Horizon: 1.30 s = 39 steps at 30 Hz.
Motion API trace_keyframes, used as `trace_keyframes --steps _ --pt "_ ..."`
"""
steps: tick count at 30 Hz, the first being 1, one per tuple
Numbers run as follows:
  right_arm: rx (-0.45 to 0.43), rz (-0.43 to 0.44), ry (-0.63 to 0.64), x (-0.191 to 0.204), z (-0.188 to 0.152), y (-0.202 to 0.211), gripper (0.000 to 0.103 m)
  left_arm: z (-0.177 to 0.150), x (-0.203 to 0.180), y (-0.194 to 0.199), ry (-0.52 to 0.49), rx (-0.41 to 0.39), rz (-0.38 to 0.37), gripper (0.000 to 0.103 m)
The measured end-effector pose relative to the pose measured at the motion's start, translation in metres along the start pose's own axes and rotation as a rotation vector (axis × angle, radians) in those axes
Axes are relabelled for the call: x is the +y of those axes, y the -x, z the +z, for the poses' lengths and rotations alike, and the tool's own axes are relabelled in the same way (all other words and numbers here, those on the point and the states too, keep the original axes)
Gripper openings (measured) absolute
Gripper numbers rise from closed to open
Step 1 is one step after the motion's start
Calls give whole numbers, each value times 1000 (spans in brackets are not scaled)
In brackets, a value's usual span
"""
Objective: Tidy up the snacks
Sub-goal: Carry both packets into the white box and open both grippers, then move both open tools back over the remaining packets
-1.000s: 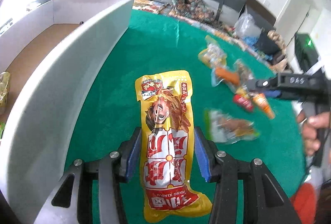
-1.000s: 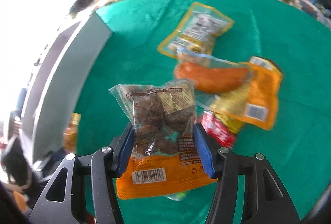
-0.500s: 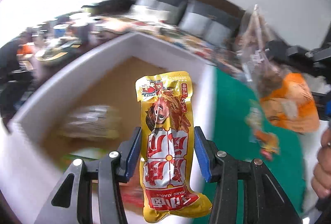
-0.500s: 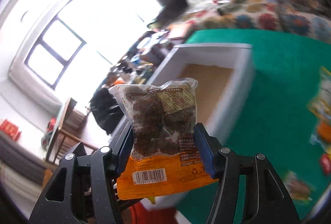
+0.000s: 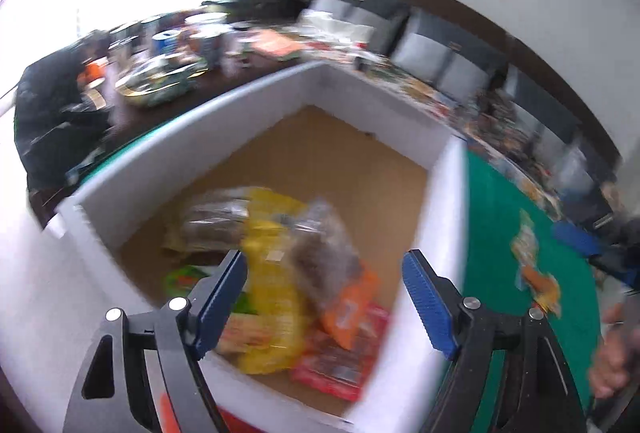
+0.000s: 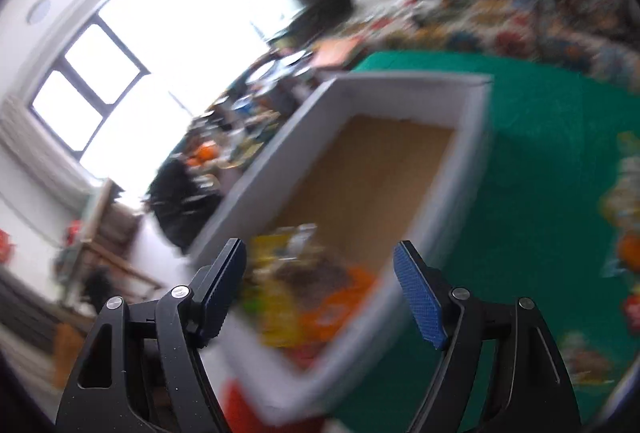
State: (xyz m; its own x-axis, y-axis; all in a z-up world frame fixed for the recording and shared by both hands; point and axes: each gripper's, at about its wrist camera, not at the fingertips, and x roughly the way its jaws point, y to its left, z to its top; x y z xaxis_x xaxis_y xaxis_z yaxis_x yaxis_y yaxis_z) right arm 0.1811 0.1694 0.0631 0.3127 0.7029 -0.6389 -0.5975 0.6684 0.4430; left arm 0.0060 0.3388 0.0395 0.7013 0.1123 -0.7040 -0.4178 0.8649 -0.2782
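Green cloth (image 5: 496,241) covers the table, widest thing in view. White box (image 5: 448,193) sits on it, brown floor showing, its long axis running away from me.

Both my grippers hang over the box's near end, pointing down into it. Left gripper (image 5: 324,297): jaws opening, spread wide, nothing pinched; the yellow packet (image 5: 272,297) lies blurred below them on the pile in the box. Right gripper (image 6: 320,293): jaws opening too, nothing between the pads; the brown-and-orange pouch (image 5: 332,265) lies beside the yellow one, overlapping it.

Loose snacks (image 5: 532,265) remain on the cloth, off past the box's right wall. They lie on my right gripper's side, so I judge that hand nearer for the next pick; the left must cross the wall.
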Motion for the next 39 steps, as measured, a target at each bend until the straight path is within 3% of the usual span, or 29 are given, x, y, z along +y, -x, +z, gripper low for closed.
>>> trace_keyframes --steps 2,4,7,10,13,15,21,27,39 --pt "-59 -159 33 -38 -28 19 79 -12 -35 6 -78 9 -69 82" --pt "-98 -309 40 -78 -58 36 79 -26 -76 8 -162 27 -147 90" --pt "-121 -540 -57 -167 -116 74 79 -55 -132 0 -274 75 -250 101" --pt "-94 -721 -177 -239 -173 121 79 -91 -175 -28 -367 157 -299 101" --pt "-61 -853 -252 -291 -218 167 79 -126 -205 -67 -470 234 -293 101" --pt "-43 -892 -277 -310 -233 182 81 -141 -216 -88 -528 247 -270 101" --pt "-121 -880 -346 -336 -244 209 85 -158 -231 -135 -619 231 -247 100" --pt "-113 -877 -348 -338 -237 203 89 -166 -235 -137 -688 217 -212 103" --pt "-113 -878 -349 -336 -236 202 90 -168 -234 -139 -683 211 -210 103"
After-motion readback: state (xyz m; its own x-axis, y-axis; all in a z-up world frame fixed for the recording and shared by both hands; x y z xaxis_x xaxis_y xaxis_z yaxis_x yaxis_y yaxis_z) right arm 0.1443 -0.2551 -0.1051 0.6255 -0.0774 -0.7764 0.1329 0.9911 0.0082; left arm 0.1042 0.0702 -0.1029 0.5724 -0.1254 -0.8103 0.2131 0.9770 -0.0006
